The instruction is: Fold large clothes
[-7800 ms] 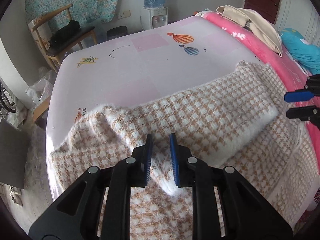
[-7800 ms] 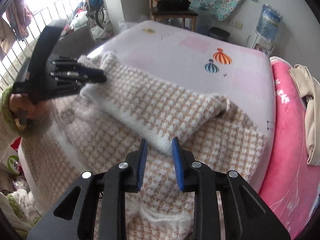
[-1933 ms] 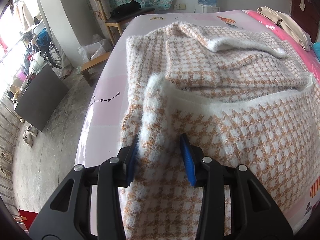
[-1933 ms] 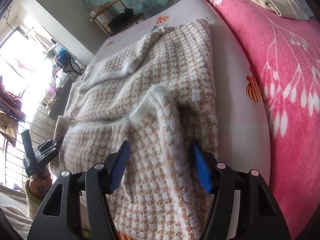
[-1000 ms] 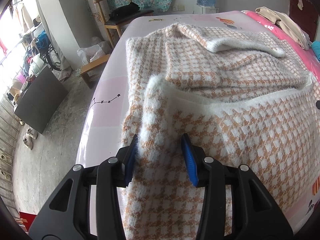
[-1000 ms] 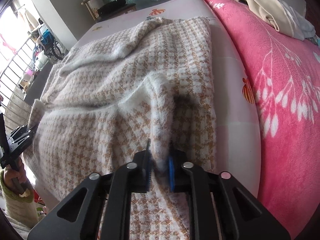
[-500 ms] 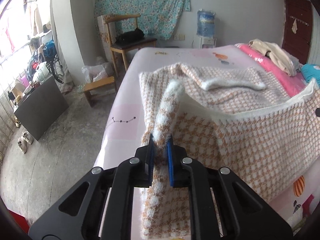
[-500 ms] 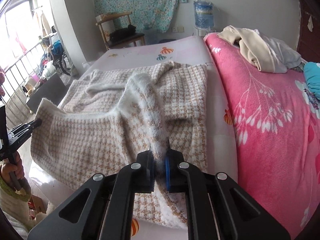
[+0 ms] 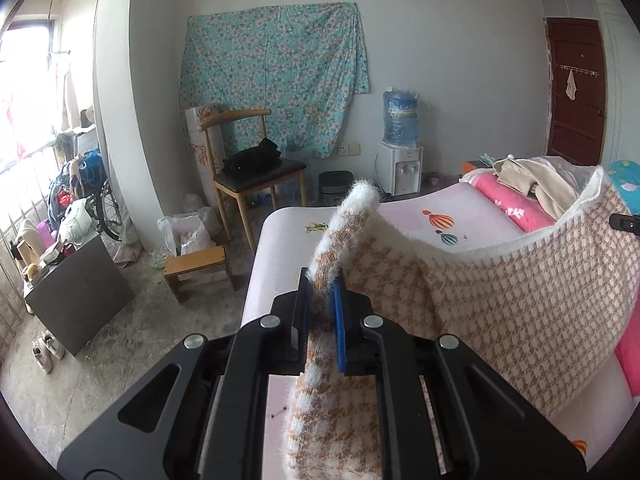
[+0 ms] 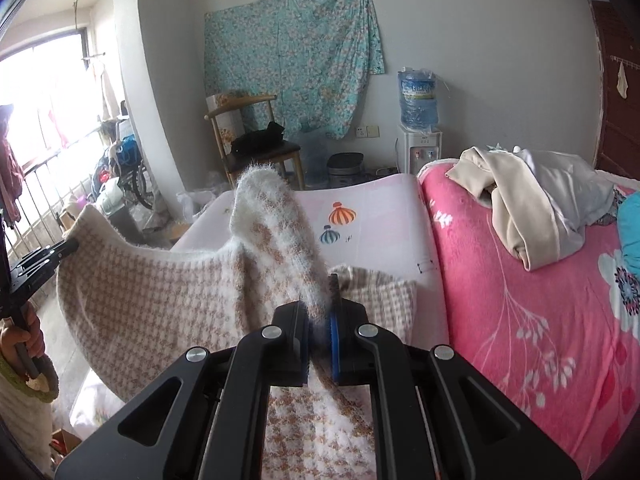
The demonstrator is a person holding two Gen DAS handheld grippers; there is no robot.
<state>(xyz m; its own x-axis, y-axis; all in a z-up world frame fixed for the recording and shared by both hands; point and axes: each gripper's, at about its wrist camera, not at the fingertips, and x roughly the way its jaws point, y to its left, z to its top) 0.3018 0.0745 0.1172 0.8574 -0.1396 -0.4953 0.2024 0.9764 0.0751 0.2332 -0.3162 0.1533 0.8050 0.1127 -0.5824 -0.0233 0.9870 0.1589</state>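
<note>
A large fuzzy knitted garment (image 9: 520, 292) in a tan and white houndstooth check hangs lifted above the pale pink bed (image 9: 404, 216). My left gripper (image 9: 320, 280) is shut on its near left corner, whose edge stands up between the blue pads. My right gripper (image 10: 319, 284) is shut on the near right corner of the garment (image 10: 160, 300). The cloth sags in a curve between the two grips. The left gripper (image 10: 60, 252) shows at the left edge of the right wrist view, held by a hand (image 10: 20, 340). The garment's far part is hidden behind the lifted fold.
A pink flowered blanket (image 10: 540, 320) with a heap of beige and grey clothes (image 10: 528, 204) lies on the right of the bed. Beyond the bed stand a wooden chair (image 9: 248, 176), a small stool (image 9: 196, 268), a water dispenser (image 9: 400, 148) and a dark cabinet (image 9: 76, 292).
Both grippers have risen, lifting the garment's near edge off the bed. The left gripper, open around the cloth a second ago, has shut on it. Both views now look level across the room.
</note>
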